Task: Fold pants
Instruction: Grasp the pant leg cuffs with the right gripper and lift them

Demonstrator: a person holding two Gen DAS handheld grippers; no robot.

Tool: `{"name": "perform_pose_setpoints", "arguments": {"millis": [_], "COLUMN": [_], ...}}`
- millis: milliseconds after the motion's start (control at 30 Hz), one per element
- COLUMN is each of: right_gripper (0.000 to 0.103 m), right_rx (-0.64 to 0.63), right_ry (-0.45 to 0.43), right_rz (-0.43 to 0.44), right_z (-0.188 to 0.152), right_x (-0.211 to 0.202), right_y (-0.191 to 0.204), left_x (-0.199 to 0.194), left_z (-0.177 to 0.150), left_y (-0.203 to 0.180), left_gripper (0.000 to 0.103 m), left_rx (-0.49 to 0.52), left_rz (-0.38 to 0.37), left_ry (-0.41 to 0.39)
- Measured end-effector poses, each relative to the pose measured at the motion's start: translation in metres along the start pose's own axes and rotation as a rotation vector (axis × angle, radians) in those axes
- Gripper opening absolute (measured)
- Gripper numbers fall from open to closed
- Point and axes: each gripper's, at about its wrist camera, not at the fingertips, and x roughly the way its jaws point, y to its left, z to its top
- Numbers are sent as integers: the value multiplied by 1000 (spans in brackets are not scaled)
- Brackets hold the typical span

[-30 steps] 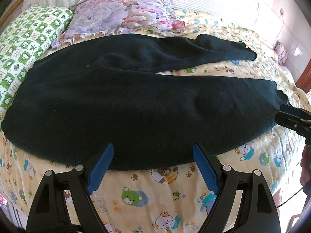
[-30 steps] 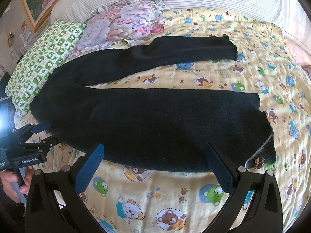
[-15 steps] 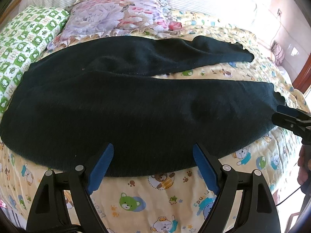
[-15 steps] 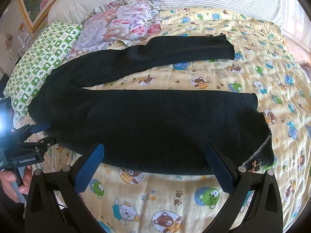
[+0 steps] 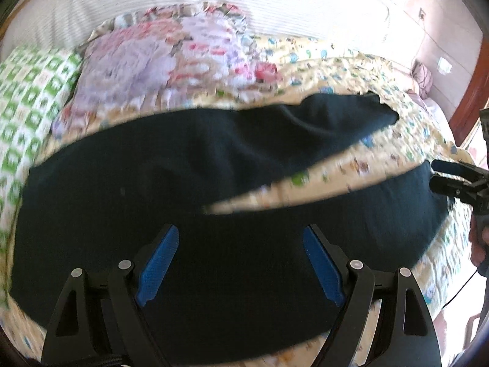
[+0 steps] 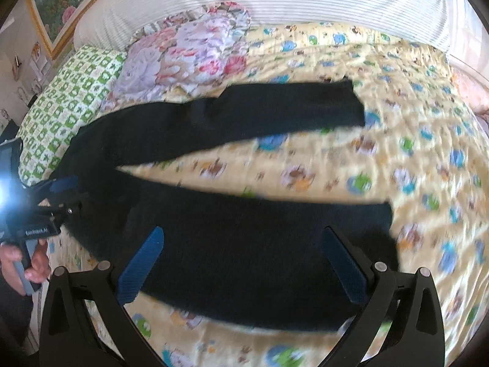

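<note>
One pair of dark pants (image 6: 244, 244) lay flat on the bed (image 6: 412, 153), its two legs splayed apart, likely readied for folding. Two tools hovered over the near leg: the left tool (image 5: 238, 263) and right tool (image 6: 244, 263) both gaped, holding nothing. Two pillows lay behind.

Right wrist view, motion-blurred. Black pants (image 6: 244, 238) lie flat across the bed (image 6: 412, 159), legs spread in a V: far leg ends near the middle of the quilt, near leg runs under the right gripper (image 6: 241, 263), whose blue-padded fingers (image 6: 142, 264) stand wide apart over the fabric (contact cannot be judged). Left gripper (image 6: 58, 192) sits at the waistband end, held by a hand (image 6: 27, 263). Floral pillow (image 6: 189, 52) and green-checked pillow (image 6: 70, 101) lie beyond.
</note>
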Motion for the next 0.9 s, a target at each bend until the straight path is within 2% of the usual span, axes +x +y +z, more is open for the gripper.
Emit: {"name": "perform_pose_setpoints", "arguments": {"millis": [167,300,500,633,800,900], "right_gripper": [103,103,101,100,92,84], "right_rx": [26,55,84,107,151,148], "right_ry": [-3,11,30,29,103,132], "right_rz": [2,12,-17,-28,23,43], "right_z": [35,66,111,139,155,155], "right_x": [6,17,37,53,84,97], "right_y": [-26,-46,-75,-97,-118,-119], "left_x": [18,40,83,113,153,179], "left_z": [41,74,114,137,153,156], "left_y": [8,7,3,-2,-8,-12], "left_gripper": [84,84,84,84,84,84], "left_rx": [80,196,342,388,435,477], "left_rz": [-46,-58,-114,-152,-201,-181], "left_ry": [10,23,85,129,200,248]}}
